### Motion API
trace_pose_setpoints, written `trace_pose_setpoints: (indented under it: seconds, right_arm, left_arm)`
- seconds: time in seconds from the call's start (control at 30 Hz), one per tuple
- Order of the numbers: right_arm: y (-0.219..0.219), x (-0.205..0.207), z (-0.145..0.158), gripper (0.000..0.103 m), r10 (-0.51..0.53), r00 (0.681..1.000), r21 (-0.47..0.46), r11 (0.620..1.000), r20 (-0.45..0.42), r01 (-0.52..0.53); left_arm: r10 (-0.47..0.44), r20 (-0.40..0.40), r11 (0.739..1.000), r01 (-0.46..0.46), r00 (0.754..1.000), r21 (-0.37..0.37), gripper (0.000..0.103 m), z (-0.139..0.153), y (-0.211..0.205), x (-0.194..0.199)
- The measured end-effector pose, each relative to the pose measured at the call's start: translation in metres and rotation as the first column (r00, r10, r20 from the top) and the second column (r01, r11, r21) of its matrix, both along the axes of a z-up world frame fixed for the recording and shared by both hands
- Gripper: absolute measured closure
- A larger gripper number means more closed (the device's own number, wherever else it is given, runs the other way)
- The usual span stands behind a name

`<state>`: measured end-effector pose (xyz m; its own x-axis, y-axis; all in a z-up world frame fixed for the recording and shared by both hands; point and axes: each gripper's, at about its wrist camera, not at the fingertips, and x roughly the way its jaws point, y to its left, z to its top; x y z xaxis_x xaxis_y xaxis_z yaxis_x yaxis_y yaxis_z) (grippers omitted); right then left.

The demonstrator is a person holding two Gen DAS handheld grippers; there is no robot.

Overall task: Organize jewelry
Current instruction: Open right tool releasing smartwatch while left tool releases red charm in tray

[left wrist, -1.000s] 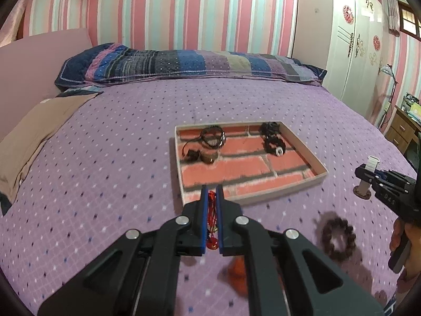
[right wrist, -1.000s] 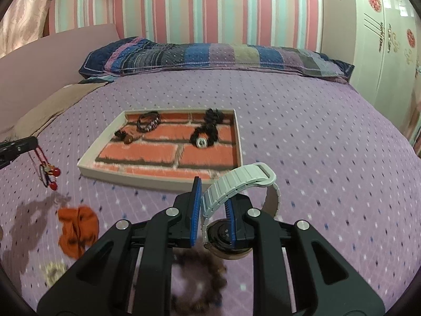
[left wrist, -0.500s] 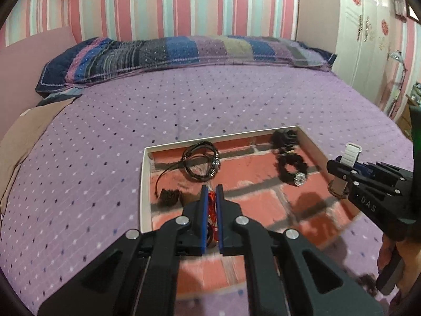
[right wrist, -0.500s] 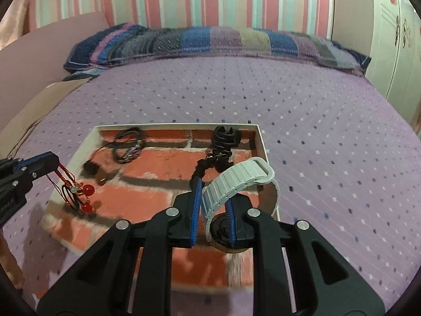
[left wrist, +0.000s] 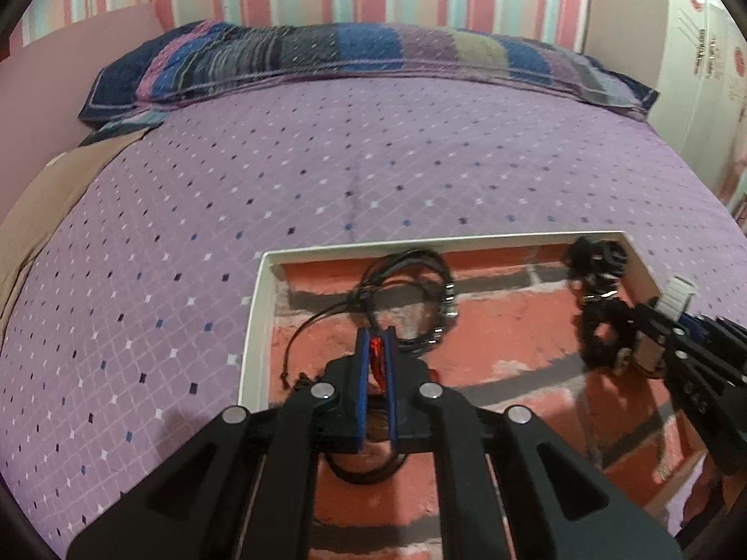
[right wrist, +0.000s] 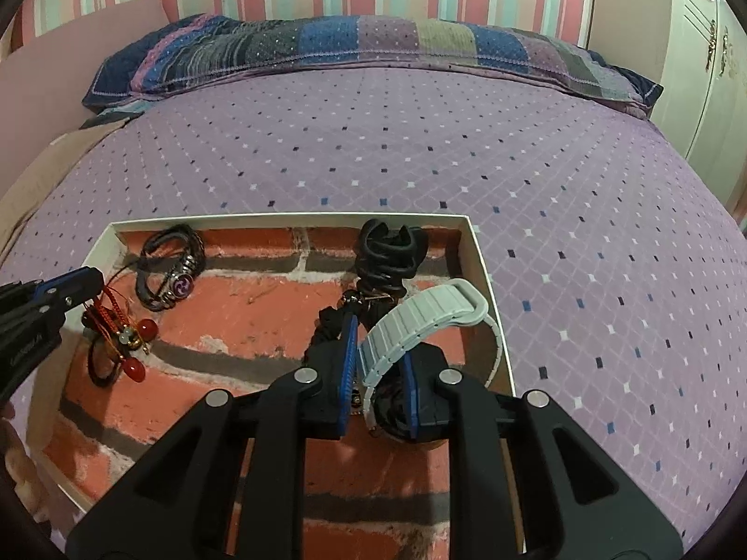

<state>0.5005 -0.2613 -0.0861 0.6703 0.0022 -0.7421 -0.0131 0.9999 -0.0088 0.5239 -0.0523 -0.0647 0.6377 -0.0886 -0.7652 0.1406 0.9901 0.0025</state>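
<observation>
A white-rimmed tray [left wrist: 254, 322] with a red brick-print floor lies on the purple bedspread; it also shows in the right wrist view [right wrist: 476, 252]. My left gripper [left wrist: 376, 350] is shut on a red cord charm with red beads [right wrist: 121, 331], holding it low over the tray's left part. My right gripper [right wrist: 378, 364] is shut on a watch with a pale grey strap [right wrist: 429, 312], over the tray's right part; it appears in the left wrist view [left wrist: 653, 322]. In the tray lie a black cord bracelet [right wrist: 170, 268] and black hair ties [right wrist: 387, 247].
The purple dotted bedspread [right wrist: 420, 149] stretches around the tray. A striped patchwork pillow [right wrist: 355, 46] lies along the headboard wall. A tan cloth [left wrist: 42, 200] lies at the left edge. A white wardrobe [right wrist: 700, 46] stands at the right.
Both grippers have moved forward and down from the near bedspread to over the tray, each still holding its piece. The beaded bracelet and orange scrunchie on the bedspread are out of view.
</observation>
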Motion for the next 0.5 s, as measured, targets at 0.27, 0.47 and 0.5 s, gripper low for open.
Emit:
trace_pose_setpoints:
  seconds: [0.27,0.47,0.5]
  right_arm:
    - [-0.006,0.001,-0.001,0.051,-0.008,1.000,0.017,1.000,-0.007,0.008]
    - [-0.006,-0.002,0.003,0.035,-0.004,1.000,0.027,1.000,0.014,0.004]
    - [-0.007,-0.002,0.004,0.033,-0.005,1.000,0.042,0.999,0.017,0.005]
  left_arm:
    - [0.019,0.044,1.000,-0.019,0.999,0.007,0.043,0.005,0.003,-0.003]
    - [0.001,0.077,1.000,0.002,0.997,-0.029,0.032,0.022,0.001,-0.009]
    - [-0.003,0.088,0.999,0.005,0.996,-0.031,0.030,0.026,-0.001,-0.011]
